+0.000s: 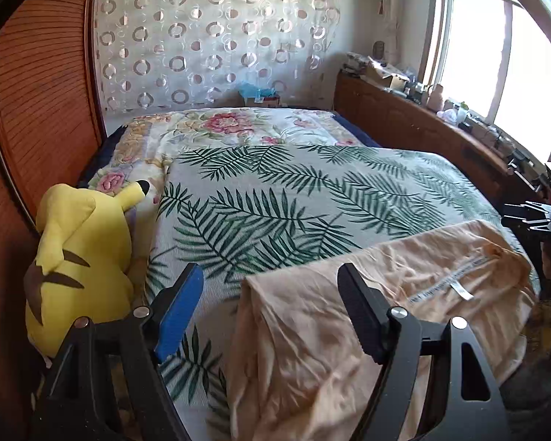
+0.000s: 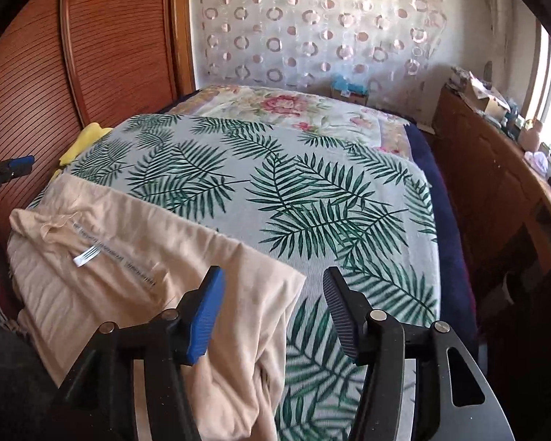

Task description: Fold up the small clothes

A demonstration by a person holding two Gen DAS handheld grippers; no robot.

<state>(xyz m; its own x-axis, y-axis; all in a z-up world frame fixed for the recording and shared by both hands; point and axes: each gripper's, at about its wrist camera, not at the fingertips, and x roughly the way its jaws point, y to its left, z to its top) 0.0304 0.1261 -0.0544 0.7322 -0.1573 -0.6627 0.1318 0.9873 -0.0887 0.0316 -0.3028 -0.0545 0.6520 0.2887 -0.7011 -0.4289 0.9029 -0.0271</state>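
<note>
- On the bed (image 1: 312,198), which fills the room from the near edge to the far curtained wall, lie two covers: a pale one printed with green palm leaves (image 2: 275,183) on the near part and a floral one with pink flowers (image 1: 231,125) farther off.
- At the near edge of the leaf cover lies the one garment in view, a peach-coloured soft cotton piece (image 1: 349,312) with a white care label (image 2: 86,256) and a printed band; it is spread flat along the bed's near side, and its lower part hangs over the edge.
- At the left side of the bed, against the reddish wooden slatted wall panel (image 1: 47,103), one yellow plush toy with brown stripes (image 1: 77,257) lies on its side, well apart from the garment.
- The left gripper (image 1: 272,312) hovers over the garment's left end with its fingers apart, cloth below the gap but not pinched.
- The right gripper (image 2: 273,312) hovers over the garment's right end, fingers likewise apart, with the cloth's corner under its blue finger (image 2: 205,316) and nothing clamped.
- My reading: the garment looks laid out with no further fold begun. The next move calls for each gripper to choose an edge or corner, pinch it, and carry it across evenly so that the layers line up.
</note>
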